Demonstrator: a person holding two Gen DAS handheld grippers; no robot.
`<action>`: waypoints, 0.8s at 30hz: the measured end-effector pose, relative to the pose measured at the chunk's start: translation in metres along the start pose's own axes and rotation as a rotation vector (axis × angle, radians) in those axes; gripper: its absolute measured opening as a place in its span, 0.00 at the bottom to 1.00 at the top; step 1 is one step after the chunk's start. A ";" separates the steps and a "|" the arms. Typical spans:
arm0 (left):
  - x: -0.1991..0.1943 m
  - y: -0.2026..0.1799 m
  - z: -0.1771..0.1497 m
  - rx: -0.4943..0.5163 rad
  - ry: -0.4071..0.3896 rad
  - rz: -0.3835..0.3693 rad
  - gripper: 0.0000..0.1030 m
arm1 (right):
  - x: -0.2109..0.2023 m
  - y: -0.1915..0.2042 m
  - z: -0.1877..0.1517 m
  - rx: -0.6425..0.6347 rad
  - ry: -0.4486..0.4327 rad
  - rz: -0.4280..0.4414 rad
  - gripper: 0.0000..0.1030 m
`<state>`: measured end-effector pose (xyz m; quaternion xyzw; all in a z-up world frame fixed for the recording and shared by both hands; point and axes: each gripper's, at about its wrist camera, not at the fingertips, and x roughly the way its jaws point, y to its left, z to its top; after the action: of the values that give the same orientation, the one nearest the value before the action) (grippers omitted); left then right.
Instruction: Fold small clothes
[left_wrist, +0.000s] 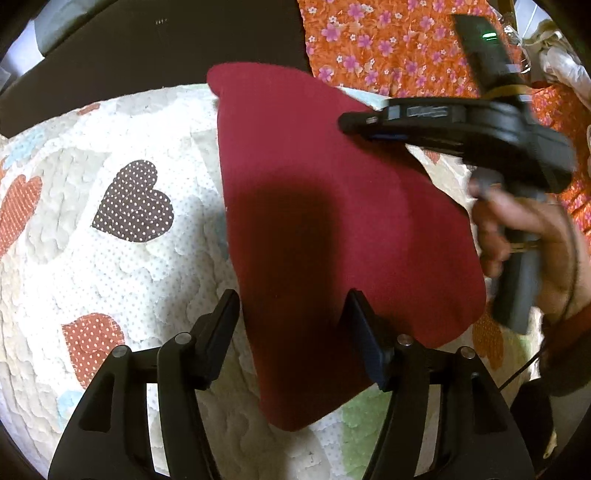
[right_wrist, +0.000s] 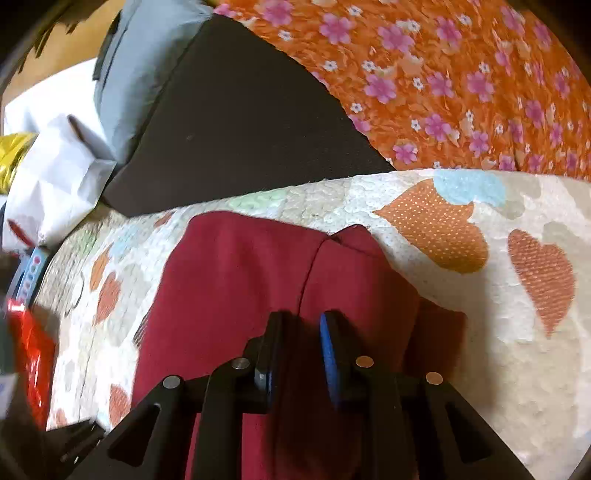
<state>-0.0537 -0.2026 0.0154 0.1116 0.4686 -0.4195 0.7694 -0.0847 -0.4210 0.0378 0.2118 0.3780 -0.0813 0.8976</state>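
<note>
- Containers: a white paper bag (right_wrist: 55, 177) stands at the left edge of the right wrist view, top crumpled; its contents are not visible. Gold foil (right_wrist: 14, 151) and red glossy packaging (right_wrist: 31, 362) lie near it, too blurred to identify.
- Task item: a dark red garment (left_wrist: 314, 206) lies spread on a quilted cover (left_wrist: 110, 280). Matte, soft knit-like cloth, no print, rounded outer edges. In the right wrist view a seam runs up the garment (right_wrist: 236, 280) and a small fold peaks at its far edge.
- Quilted cover: cream ground with a puffed, stitched texture and fine dots; heart-shaped patches in orange, brown with white spots, pale blue and pale green.
- Orange floral fabric (left_wrist: 388, 40) lies beyond the cover, thin and creased, with pink and white flowers. A flat dark surface (right_wrist: 236, 125) sits between it and a grey-blue cushion (right_wrist: 140, 62).
- Left hand-held gripper (left_wrist: 295, 317): released, jaws wide apart, above the near part of the garment; one finger over the quilt's edge of the cloth, the other over the red cloth. Nothing between them.
- Right hand-held gripper (right_wrist: 301, 332): jaws narrowly parted, blue pad (right_wrist: 328, 365) on one finger, poised over the garment near the seam. Whether cloth is pinched cannot be told. In the left wrist view this gripper (left_wrist: 354, 123) reaches over the garment's far side, held by the right hand (left_wrist: 535, 236).
</note>
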 end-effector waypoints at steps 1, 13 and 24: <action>-0.001 -0.001 -0.001 0.003 -0.003 0.003 0.59 | -0.009 0.001 -0.002 -0.004 -0.004 0.004 0.19; -0.004 -0.014 -0.007 0.040 -0.031 0.052 0.59 | -0.061 0.006 -0.095 -0.073 0.015 -0.052 0.23; -0.012 -0.013 -0.003 0.026 -0.064 0.079 0.59 | -0.067 0.011 -0.112 -0.041 0.029 -0.046 0.28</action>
<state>-0.0679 -0.2021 0.0267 0.1264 0.4338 -0.3981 0.7984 -0.2002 -0.3620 0.0188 0.1861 0.3973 -0.0910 0.8940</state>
